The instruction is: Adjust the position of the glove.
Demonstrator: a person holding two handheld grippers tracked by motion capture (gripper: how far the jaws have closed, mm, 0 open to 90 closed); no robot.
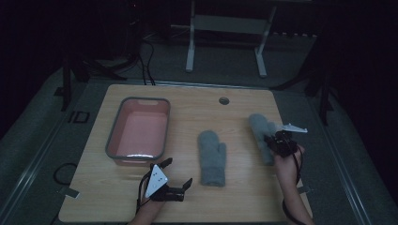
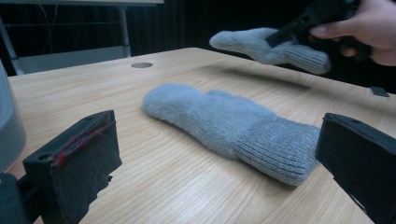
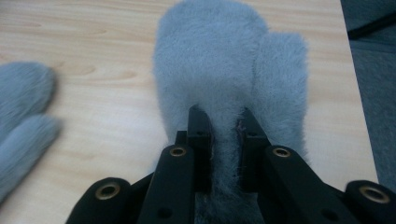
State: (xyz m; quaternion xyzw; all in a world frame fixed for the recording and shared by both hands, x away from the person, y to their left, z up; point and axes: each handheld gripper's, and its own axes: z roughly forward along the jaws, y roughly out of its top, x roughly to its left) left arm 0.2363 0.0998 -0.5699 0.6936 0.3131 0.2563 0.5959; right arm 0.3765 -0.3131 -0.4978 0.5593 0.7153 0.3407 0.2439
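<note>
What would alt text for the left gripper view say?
A fluffy grey mitten lies flat on a wooden table, framed by two open black jaws. Behind it, a hand with the other gripper lifts a second grey mitten off the table.

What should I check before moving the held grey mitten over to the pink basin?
1. Grip: right gripper is shut on the fluffy grey knitted mitten near its cuff: ok.
2. Lift: in the left gripper view that mitten hangs above the wooden table, a shadow under it: ok.
3. Target: pink plastic basin with grey rim looks empty: ok.
4. Path: second grey mitten lies flat between the held one and the basin: not ok if carried low.
5. Left gripper is open beside the basin's near edge, holding nothing: ok.
6. Grip firmness: cannot tell.
</note>
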